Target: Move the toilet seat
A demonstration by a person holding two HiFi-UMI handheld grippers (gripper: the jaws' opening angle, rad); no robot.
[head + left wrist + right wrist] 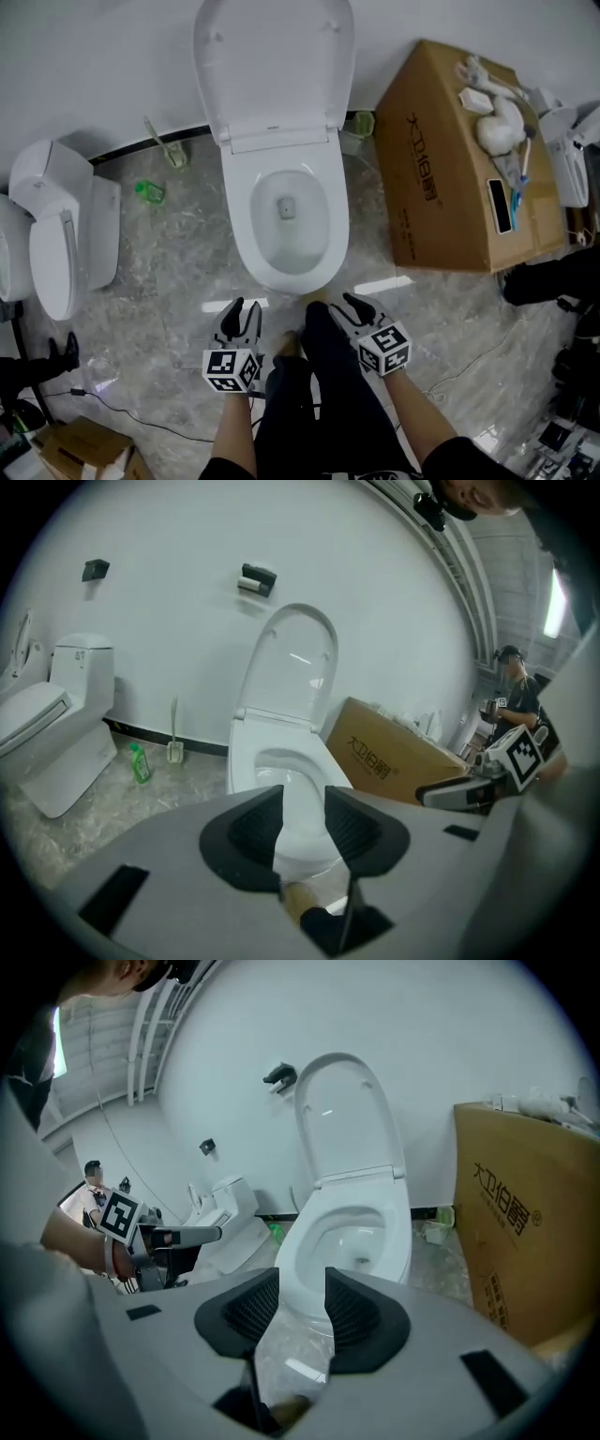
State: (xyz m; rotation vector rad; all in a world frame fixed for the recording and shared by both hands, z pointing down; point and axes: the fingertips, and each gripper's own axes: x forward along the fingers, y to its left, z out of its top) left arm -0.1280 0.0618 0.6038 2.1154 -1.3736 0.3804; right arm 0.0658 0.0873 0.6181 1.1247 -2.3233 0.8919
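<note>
Marble floor (pixel 187 258) bears toilet (pixel 281 131), cardboard box (pixel 441 159), green bottle (pixel 148 191).

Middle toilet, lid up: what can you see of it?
The toilet is glossy white, ceramic by its look. Its lid stands raised, back toward the wall; the oval bowl is open. It stands on grey marbled floor beside a cardboard box. Neither the left gripper nor the right gripper touches it.

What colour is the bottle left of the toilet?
Green; bottle shows best in left gripper view.

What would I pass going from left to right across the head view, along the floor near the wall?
Spare white toilet → green bottle → open toilet → cardboard box.
</note>
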